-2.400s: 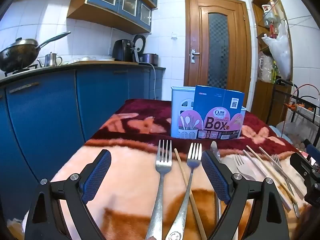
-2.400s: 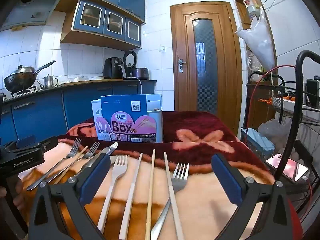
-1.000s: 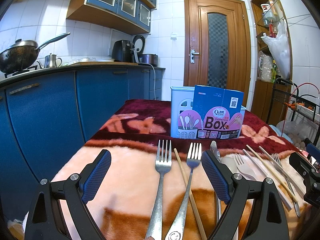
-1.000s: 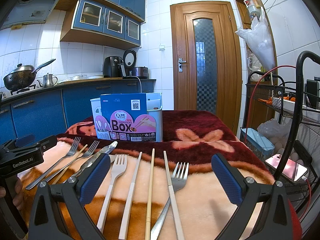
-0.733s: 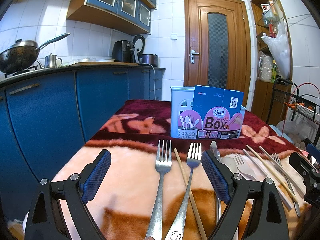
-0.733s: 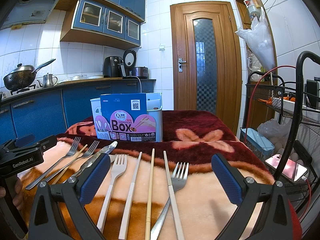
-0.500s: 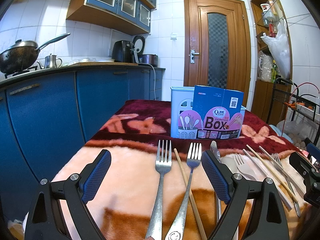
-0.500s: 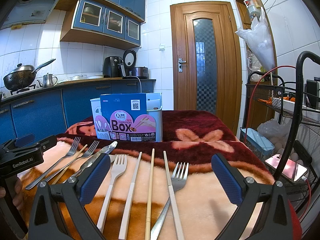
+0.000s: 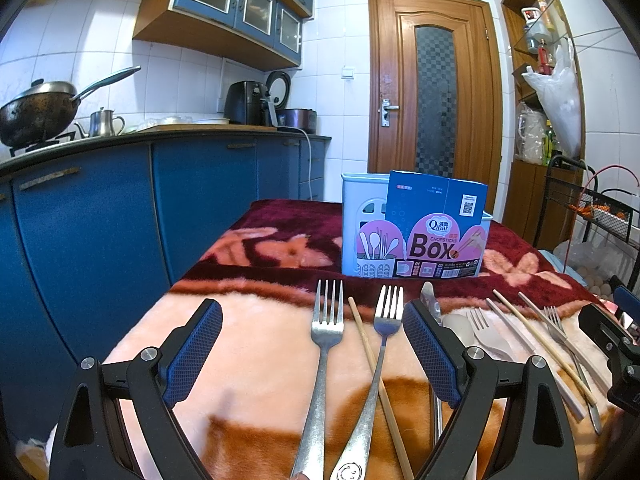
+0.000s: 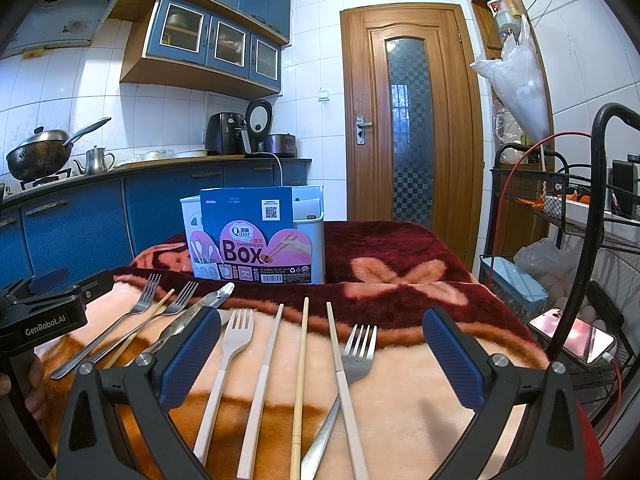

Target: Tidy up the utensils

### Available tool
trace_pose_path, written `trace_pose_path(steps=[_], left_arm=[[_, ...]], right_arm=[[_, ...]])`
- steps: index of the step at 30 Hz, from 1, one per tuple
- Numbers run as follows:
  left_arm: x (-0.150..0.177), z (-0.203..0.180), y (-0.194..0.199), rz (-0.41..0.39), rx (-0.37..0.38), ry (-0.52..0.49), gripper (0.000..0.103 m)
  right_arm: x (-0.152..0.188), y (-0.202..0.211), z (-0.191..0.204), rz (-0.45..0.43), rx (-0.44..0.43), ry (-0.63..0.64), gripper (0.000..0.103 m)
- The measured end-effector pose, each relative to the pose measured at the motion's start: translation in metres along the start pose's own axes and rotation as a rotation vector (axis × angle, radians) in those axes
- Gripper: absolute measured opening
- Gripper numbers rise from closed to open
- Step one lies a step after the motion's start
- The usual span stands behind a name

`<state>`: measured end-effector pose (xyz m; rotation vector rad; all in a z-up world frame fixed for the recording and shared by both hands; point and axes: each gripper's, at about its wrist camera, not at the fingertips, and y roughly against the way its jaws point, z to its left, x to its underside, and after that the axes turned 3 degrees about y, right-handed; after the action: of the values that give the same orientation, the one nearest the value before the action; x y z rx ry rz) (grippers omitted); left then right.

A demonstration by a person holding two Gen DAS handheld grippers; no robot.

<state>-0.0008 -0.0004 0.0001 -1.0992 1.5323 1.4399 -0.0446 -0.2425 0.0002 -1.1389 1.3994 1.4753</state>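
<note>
Several utensils lie in a row on a plush blanket. In the left wrist view, two steel forks [image 9: 325,344] [image 9: 380,344] with a wooden chopstick [image 9: 372,356] between them lie between the fingers of my open left gripper [image 9: 312,354]. In the right wrist view, my open right gripper [image 10: 320,354] hovers over a cream fork [image 10: 226,364], cream chopsticks [image 10: 264,372], a wooden chopstick [image 10: 301,364] and a steel fork [image 10: 356,354]. A white chopstick holder [image 10: 308,236] with a blue "Box" card [image 10: 250,236] stands behind them. The holder [image 9: 362,236] also shows in the left wrist view.
Blue kitchen cabinets [image 9: 100,232] run along the left. A black wire rack [image 10: 568,240] and a phone [image 10: 572,334] sit off the table's right edge. A wooden door [image 10: 408,116] is at the back. A person's hand [image 10: 34,376] holds the left gripper's handle.
</note>
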Motion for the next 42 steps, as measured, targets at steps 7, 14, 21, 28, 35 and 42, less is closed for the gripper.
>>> trace_pose_path(steps=[7,14,21,28,35,42], left_arm=[[0.0,0.0,0.0,0.0,0.0,-0.001,0.092],[0.0,0.0,0.0,-0.001,0.0,-0.001,0.092],[0.0,0.0,0.0,0.0,0.0,-0.001,0.092],[0.0,0.0,0.001,0.0,0.0,0.002,0.092],[-0.004,0.009,-0.005,0.037,0.025,0.024,0.092],[-0.017,0.013,-0.002,0.111,0.045,0.023,0.092]], right_arm=[[0.0,0.0,0.0,0.0,0.0,0.0,0.103],[0.0,0.0,0.0,0.0,0.0,0.0,0.103],[0.0,0.0,0.0,0.001,0.0,0.0,0.103],[-0.001,-0.002,0.002,0.002,0.0,-0.003,0.103],[-0.006,-0.003,-0.006,0.052,-0.017,-0.024,0.103],[-0.016,-0.011,-0.013,0.153,-0.038,-0.008,0.103]])
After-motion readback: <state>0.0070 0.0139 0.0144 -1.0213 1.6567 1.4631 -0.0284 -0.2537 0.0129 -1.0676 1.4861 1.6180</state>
